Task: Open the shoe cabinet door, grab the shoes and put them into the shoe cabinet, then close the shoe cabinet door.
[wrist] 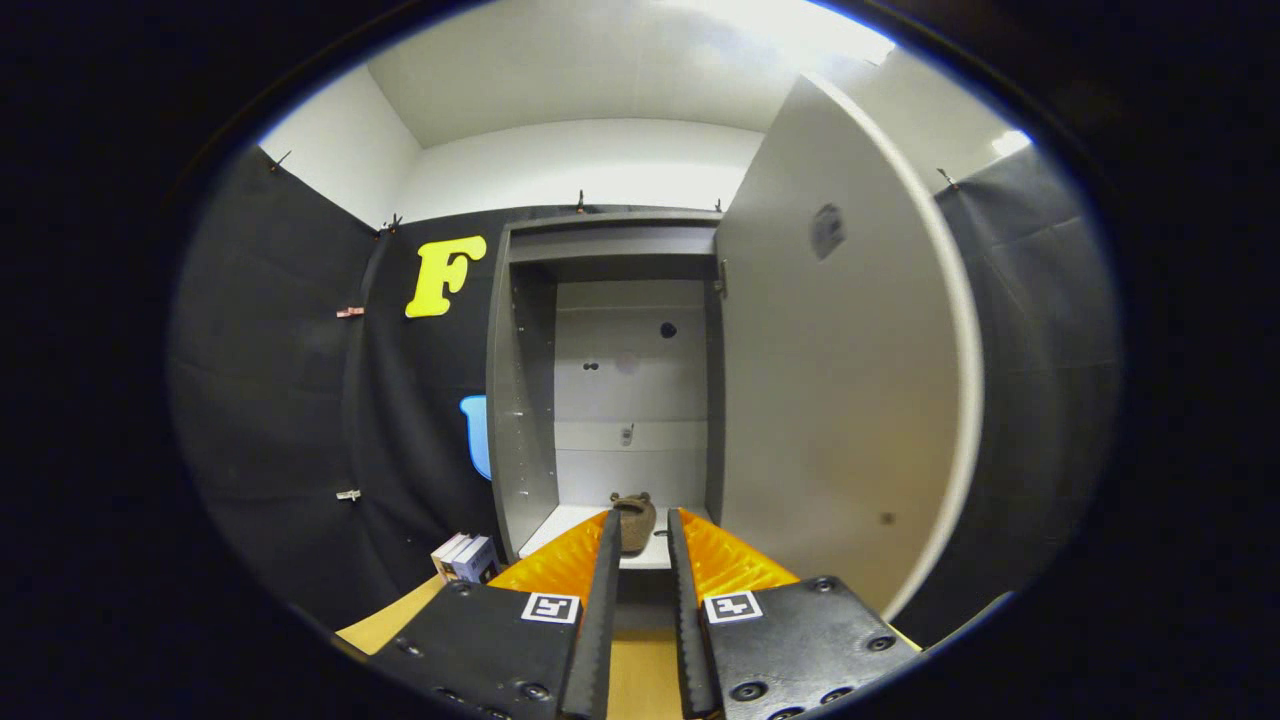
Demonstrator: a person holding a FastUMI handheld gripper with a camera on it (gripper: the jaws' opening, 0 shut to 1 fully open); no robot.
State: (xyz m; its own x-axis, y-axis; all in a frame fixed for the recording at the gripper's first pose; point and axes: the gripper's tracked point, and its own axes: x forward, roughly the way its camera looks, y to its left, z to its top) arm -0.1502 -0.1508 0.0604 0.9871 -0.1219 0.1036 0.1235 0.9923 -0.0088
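Note:
The grey shoe cabinet (520, 400) stands straight ahead with its door (840, 400) swung wide open to the right. A small brown shoe (633, 524) sits on the cabinet's white bottom shelf (560, 525), near the front edge. My gripper (642, 514) points at it, and the shoe shows in the gap just beyond the two fingertips. The fingers stand a narrow gap apart and neither one presses on the shoe. The upper part of the cabinet holds no shoes.
A few small boxes or books (465, 558) lie on the floor left of the cabinet's foot. The light wooden surface (640, 680) runs under the fingers. The open door's edge reaches close on the right side.

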